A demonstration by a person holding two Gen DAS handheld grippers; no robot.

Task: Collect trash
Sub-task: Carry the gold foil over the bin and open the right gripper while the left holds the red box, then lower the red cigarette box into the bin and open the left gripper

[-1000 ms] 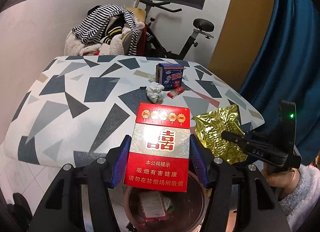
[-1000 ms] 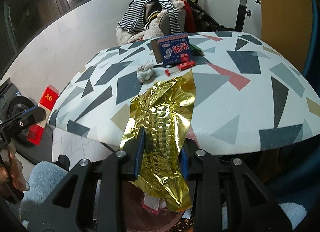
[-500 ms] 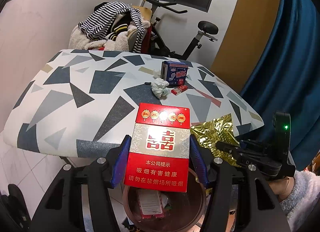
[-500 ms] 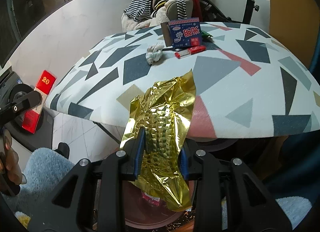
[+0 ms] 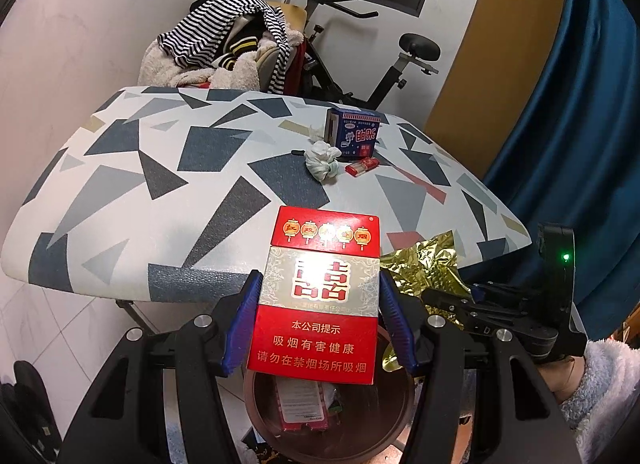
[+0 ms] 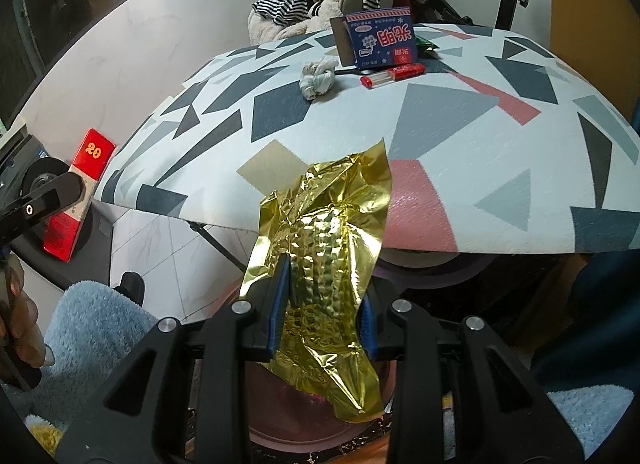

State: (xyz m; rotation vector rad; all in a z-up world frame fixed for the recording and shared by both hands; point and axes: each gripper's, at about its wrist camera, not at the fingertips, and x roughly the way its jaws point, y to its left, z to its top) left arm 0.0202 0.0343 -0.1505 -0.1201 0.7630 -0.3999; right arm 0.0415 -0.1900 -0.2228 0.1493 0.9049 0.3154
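My left gripper (image 5: 320,320) is shut on a red cigarette pack (image 5: 320,296) and holds it off the table's near edge, above a round brown bin (image 5: 328,420) with trash inside. My right gripper (image 6: 322,304) is shut on a crumpled gold foil wrapper (image 6: 324,248), held over the same bin (image 6: 304,424). The foil (image 5: 424,268) and the right gripper (image 5: 492,316) also show in the left wrist view. The cigarette pack (image 6: 76,199) shows at the left of the right wrist view.
On the patterned table (image 5: 160,167) lie a crumpled white tissue (image 5: 322,163), a blue box (image 5: 354,135) and a red lighter (image 5: 362,165). A chair with clothes (image 5: 228,47) and an exercise bike (image 5: 360,59) stand behind. A blue curtain (image 5: 568,123) hangs at the right.
Both grippers have drawn back from the table and now hold their items off its near edge over the bin. The foil no longer rests on the table top.
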